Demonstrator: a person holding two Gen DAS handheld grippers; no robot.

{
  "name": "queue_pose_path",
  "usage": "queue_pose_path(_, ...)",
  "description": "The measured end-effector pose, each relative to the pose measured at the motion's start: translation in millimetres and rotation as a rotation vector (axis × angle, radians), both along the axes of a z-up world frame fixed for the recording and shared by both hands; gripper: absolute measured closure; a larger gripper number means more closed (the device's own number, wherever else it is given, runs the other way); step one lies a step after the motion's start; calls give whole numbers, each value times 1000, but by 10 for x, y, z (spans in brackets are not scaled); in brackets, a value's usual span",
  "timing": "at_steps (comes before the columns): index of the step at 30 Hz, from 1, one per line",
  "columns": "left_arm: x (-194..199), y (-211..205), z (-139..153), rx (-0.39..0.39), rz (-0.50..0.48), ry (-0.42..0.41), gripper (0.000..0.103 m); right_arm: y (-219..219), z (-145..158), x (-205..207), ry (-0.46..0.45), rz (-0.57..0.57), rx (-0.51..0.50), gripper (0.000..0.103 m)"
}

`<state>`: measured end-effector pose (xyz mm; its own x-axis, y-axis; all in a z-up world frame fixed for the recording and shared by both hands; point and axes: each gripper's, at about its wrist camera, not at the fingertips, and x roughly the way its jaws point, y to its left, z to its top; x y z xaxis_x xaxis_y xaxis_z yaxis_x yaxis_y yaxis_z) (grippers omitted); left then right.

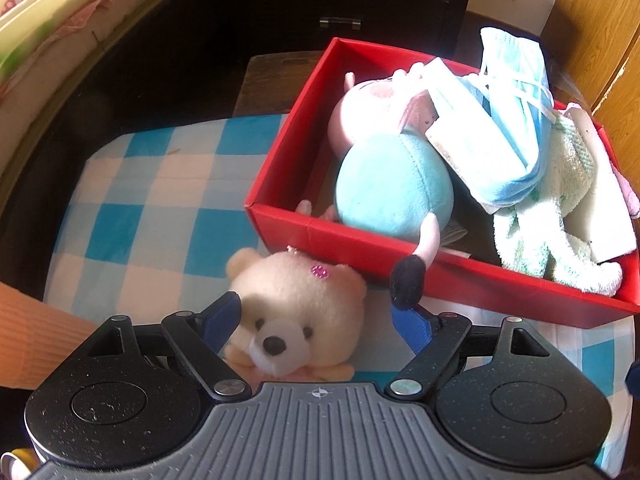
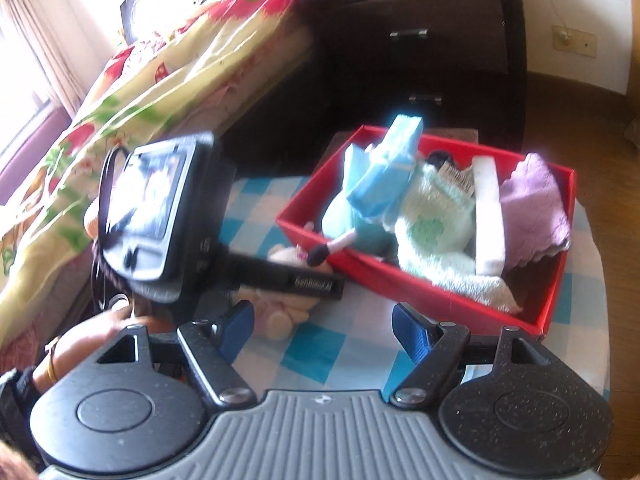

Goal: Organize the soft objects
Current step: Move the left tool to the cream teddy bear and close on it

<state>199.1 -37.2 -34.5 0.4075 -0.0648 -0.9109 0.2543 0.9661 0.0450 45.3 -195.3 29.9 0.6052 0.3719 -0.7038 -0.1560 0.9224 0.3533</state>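
Sunlit bed (image 2: 152,80), dark dresser (image 2: 424,52)

Fuzzy plush bear (image 1: 294,304), smooth matt cardboard box (image 1: 320,236), woven checked cloth (image 1: 140,208), nubbly terry towel (image 1: 560,184).

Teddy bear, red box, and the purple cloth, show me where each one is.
teddy bear (image 1: 296,304), left wrist view, on its forehead.
red box (image 1: 332,236), left wrist view, on its near outer wall.
purple cloth (image 2: 534,208), right wrist view, on the middle of the fabric.

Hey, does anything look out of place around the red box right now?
Yes. The cream teddy bear lies on the checked cloth outside the red box, between the left gripper's open fingers. The pig plush's dark-tipped leg hangs over the box's front wall.
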Motion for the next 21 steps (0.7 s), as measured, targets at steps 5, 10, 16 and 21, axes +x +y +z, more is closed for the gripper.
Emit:
queue_pose_path(5, 12, -49, -19, 9, -11, -12, 23, -19, -76, -24, 20, 5, -15, 48)
queue_pose_path(10, -14, -83, -6, 32, -15, -34, 25, -32, -128, -39, 39, 5, -26, 48)
queue_pose_path(16, 5, -83, -43, 24, -27, -23, 24, -6, -155, -28, 49, 8, -27, 48)
queue_pose_path(21, 68, -41, -98, 0, -16, -4, 22, 81, -201, -51, 58, 48, -43, 48)
